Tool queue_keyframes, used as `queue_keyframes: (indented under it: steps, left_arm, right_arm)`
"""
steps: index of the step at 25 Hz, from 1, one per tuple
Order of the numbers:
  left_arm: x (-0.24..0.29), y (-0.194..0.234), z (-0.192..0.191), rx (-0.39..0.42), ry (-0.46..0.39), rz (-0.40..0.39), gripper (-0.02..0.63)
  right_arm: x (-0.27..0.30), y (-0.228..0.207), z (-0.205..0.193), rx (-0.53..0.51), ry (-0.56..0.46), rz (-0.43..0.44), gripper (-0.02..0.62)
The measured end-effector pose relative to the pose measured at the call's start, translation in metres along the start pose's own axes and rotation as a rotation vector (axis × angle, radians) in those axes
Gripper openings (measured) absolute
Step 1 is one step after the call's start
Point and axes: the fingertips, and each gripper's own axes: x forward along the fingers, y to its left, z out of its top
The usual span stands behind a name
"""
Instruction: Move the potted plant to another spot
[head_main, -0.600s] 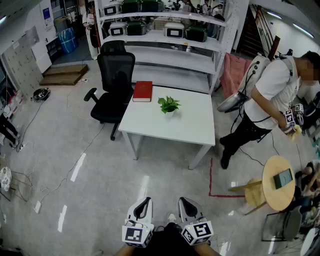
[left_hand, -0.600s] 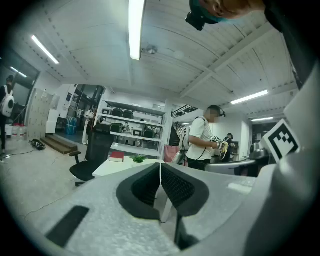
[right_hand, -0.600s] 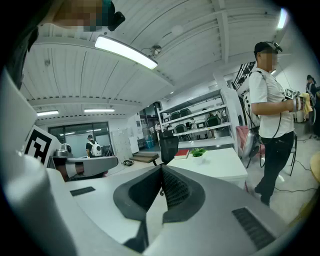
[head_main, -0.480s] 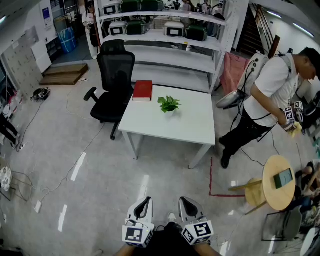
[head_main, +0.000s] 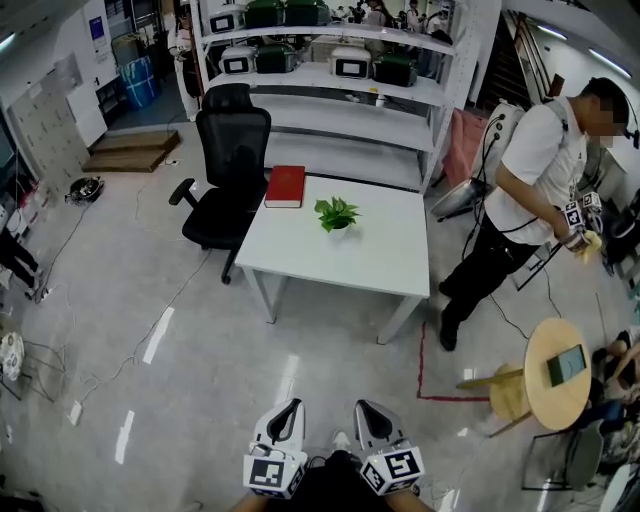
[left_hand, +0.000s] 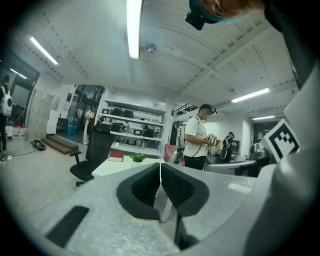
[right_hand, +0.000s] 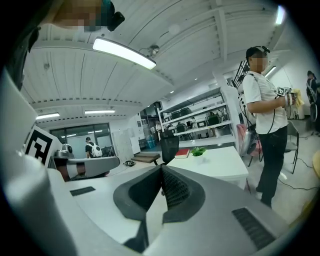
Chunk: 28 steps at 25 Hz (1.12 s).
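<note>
A small green potted plant (head_main: 337, 213) stands on the white table (head_main: 350, 262), near its far middle. It also shows far off as the plant (left_hand: 138, 158) and the plant (right_hand: 199, 150). My left gripper (head_main: 288, 412) and right gripper (head_main: 365, 412) are held low at the bottom of the head view, well short of the table, above the floor. Both have their jaws pressed together with nothing between them, as seen at the left gripper (left_hand: 160, 167) and the right gripper (right_hand: 161, 170).
A red book (head_main: 285, 185) lies at the table's far left corner. A black office chair (head_main: 228, 165) stands left of the table, shelving (head_main: 330, 80) behind it. A person (head_main: 520, 190) with grippers stands at the right. A round wooden table (head_main: 560, 372) and red floor tape (head_main: 421, 370) are lower right.
The person at the right has shifted slightly toward the table. The view has tipped a little; my grippers stay shut in the same place.
</note>
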Motion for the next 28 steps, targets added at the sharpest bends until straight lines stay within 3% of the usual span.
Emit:
queue_keyframes:
  steps: [17,28]
  left_arm:
    - [0.044,-0.048,0.008,0.007,-0.034,0.100,0.021]
    - [0.075,-0.031,-0.002,-0.001,-0.007,0.135,0.021]
  right_arm:
    - [-0.005,-0.059,0.012,-0.050,0.001,0.141,0.012]
    - [0.033,-0.080,0.019,-0.018,-0.006,0.156,0.012]
